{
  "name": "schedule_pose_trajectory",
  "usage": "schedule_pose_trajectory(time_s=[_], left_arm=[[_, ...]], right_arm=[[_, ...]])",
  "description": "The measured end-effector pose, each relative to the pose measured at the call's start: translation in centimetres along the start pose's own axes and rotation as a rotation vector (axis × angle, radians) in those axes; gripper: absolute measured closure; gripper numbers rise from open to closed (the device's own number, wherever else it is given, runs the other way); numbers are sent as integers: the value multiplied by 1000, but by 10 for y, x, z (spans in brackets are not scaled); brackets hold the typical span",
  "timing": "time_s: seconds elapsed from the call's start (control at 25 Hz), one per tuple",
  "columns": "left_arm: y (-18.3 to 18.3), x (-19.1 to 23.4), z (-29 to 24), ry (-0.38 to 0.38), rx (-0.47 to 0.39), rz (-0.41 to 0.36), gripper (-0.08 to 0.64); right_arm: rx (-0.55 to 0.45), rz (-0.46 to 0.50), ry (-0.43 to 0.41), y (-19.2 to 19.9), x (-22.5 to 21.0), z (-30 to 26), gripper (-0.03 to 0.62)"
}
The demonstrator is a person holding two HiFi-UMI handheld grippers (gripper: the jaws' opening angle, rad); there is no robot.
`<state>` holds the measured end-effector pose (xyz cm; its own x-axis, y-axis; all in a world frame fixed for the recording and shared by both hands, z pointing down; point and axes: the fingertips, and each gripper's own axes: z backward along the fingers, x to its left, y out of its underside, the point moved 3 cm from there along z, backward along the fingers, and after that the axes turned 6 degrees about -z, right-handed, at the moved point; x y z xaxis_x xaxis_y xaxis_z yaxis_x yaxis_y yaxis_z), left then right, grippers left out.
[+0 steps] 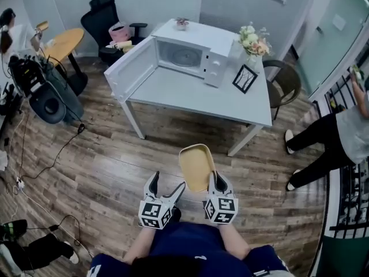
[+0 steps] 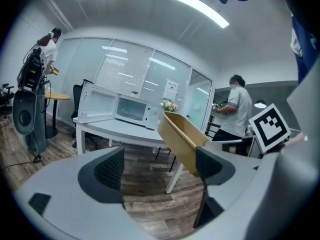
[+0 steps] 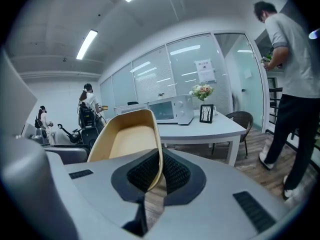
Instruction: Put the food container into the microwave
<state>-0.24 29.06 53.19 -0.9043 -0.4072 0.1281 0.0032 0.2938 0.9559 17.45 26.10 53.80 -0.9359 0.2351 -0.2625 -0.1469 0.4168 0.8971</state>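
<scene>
I'm pinching the container (image 1: 196, 165) wall with the right gripper (image 1: 214, 179), jaws nearly shut on it. It's hanging over the floor, well short of the surface (image 1: 190, 94) at 12 o'clock. Left gripper (image 1: 167, 183) jaws are gaping wide and empty at the container's 9 o'clock. The microwave (image 1: 184, 55) door is open. I'm judging pickup done; approach, insertion and release are left.

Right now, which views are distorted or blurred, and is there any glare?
Head view: wide-angle bending toward the edges, even light, no glare on the table. Left gripper view: strong fisheye, black corners, ceiling lights burn white. Right gripper view: same fisheye; the food container looks sharp.
</scene>
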Motion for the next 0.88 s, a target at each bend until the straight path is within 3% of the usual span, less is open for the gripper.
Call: schedule_pose_trajectory(time_s=[0.36,0.6,0.88], left_arm=[[-12,71,-38,98,18,-28,130],[-14,82,-51,155,32,-19,132],[-12,96,-60,158,44,4,132]], right_arm=[[-27,-19,66,-9,34,-55,561],[-10,-40,119,-8,35,-63,561],[24,-26,117,-9,39,-78,561]])
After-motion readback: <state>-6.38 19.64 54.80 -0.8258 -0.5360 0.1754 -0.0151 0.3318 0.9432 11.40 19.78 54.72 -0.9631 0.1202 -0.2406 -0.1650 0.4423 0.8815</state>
